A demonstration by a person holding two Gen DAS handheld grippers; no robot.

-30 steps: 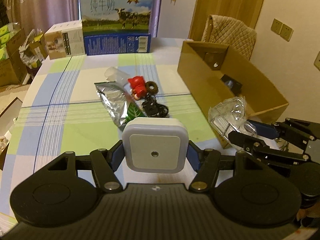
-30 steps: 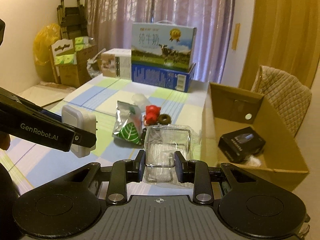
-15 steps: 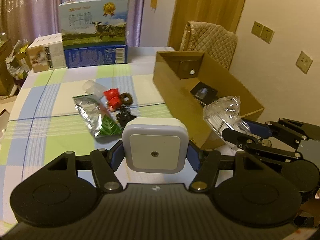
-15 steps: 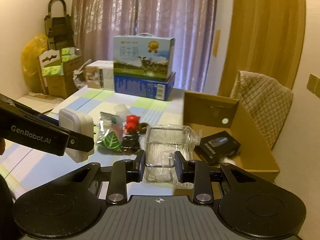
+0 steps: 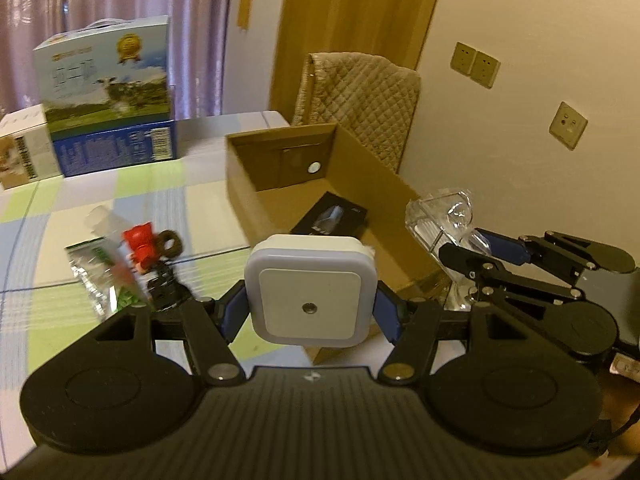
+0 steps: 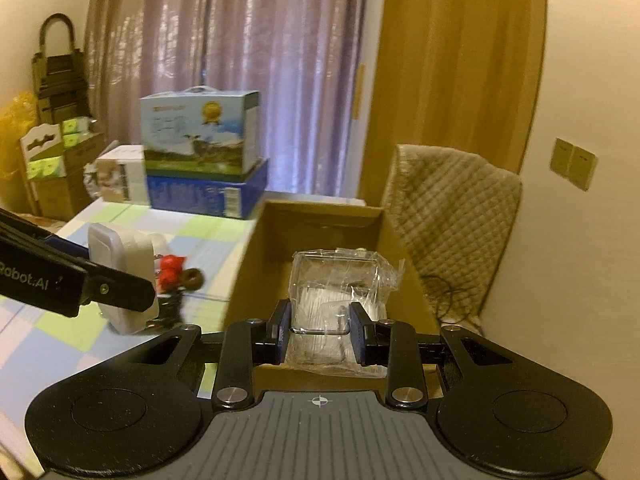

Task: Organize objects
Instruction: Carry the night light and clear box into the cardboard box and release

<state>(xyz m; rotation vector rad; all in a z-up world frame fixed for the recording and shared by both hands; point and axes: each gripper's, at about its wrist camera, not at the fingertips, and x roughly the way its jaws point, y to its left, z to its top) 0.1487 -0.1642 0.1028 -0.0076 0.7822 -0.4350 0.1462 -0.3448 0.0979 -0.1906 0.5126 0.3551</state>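
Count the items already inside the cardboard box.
1: a black packet lying on the floor of the cardboard box, about midway along. The near end is hidden behind the held white night light, so more may be there.

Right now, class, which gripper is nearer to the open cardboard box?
Right. The right gripper hangs above the cardboard box holding its clear packet; the left gripper, holding the night light, is beside the box.

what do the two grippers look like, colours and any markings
Both are matte black. The left hand-held gripper and right hand-held gripper have blue finger pads, silver pivot screws, round discs and a ribbed grey base. The left one's side carries white "Robot.AI" lettering.
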